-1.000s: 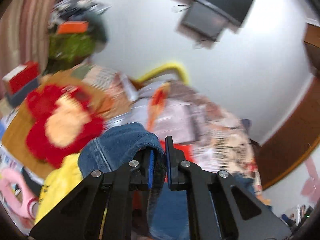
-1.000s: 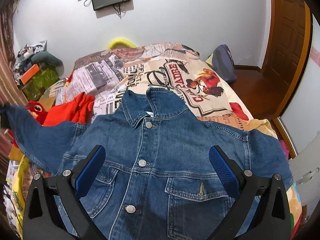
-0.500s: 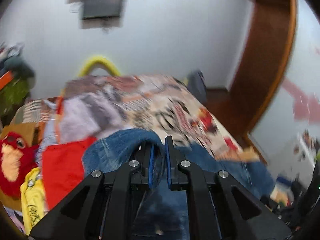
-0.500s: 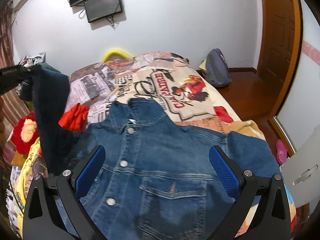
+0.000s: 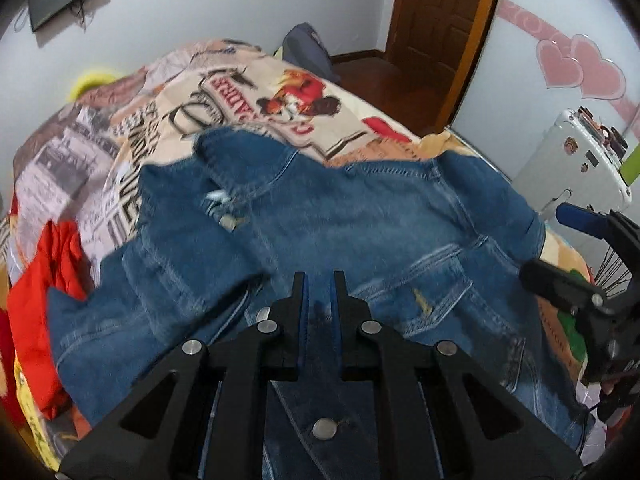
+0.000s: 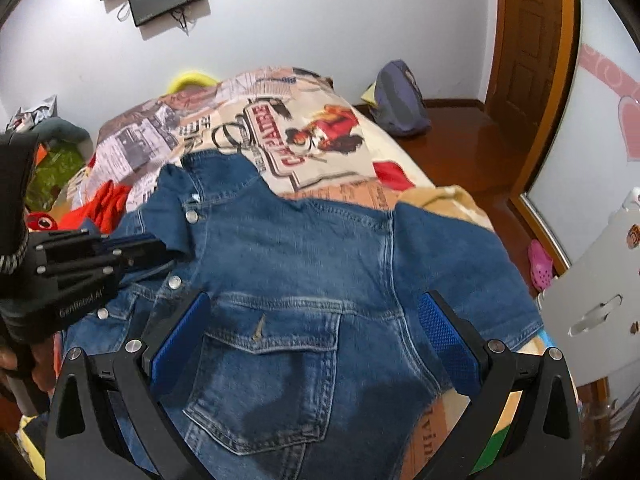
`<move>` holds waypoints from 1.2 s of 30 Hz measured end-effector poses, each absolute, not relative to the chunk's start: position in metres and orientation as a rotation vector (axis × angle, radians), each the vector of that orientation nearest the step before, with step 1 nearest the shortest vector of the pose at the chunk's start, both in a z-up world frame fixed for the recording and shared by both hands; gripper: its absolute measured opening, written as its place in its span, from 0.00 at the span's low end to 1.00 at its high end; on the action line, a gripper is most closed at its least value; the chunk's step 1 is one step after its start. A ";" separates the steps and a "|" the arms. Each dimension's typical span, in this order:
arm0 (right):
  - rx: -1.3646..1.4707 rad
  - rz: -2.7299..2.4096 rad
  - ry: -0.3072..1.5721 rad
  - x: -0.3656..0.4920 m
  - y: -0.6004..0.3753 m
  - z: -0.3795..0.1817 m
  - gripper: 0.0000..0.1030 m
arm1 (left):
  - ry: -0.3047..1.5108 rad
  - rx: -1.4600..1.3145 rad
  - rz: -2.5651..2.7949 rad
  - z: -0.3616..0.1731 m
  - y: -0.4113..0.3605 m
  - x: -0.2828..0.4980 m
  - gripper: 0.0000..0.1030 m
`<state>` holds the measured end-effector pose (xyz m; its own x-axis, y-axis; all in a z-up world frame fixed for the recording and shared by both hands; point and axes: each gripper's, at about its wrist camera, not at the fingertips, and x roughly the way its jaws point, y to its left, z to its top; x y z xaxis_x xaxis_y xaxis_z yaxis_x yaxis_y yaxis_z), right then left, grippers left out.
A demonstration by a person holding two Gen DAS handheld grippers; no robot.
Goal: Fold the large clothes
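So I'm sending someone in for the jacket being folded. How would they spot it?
On the bed with the newspaper-print cover, the denim jacket lies spread front-up at the near end. It is the only blue, metal-buttoned garment there; the crumpled clothing beside it is plain red.

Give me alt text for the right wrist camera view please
A blue denim jacket lies buttoned-side up on a bed, seen between the wide-open right gripper. At the left edge, the left gripper reaches in over the jacket's front near its collar.
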<state>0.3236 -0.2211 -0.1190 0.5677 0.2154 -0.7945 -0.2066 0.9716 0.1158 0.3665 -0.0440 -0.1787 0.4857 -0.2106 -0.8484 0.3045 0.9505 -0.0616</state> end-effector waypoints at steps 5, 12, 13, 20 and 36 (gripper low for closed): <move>-0.020 0.296 0.943 0.327 -0.203 -0.117 1.00 | 1.027 0.070 -0.184 -0.173 0.012 0.360 0.50; -0.179 0.400 0.903 0.335 -0.136 -0.115 1.00 | 1.009 0.011 0.024 -0.162 0.121 0.332 0.65; -0.210 0.410 0.894 0.335 -0.125 -0.115 1.00 | 1.015 -0.002 0.054 -0.164 0.139 0.325 0.66; -0.443 0.533 0.885 0.344 -0.039 -0.137 0.98 | 1.103 -0.085 0.112 -0.196 0.199 0.291 0.68; -0.693 0.613 0.938 0.378 0.029 -0.200 0.59 | 1.212 -0.182 0.103 -0.277 0.213 0.275 0.83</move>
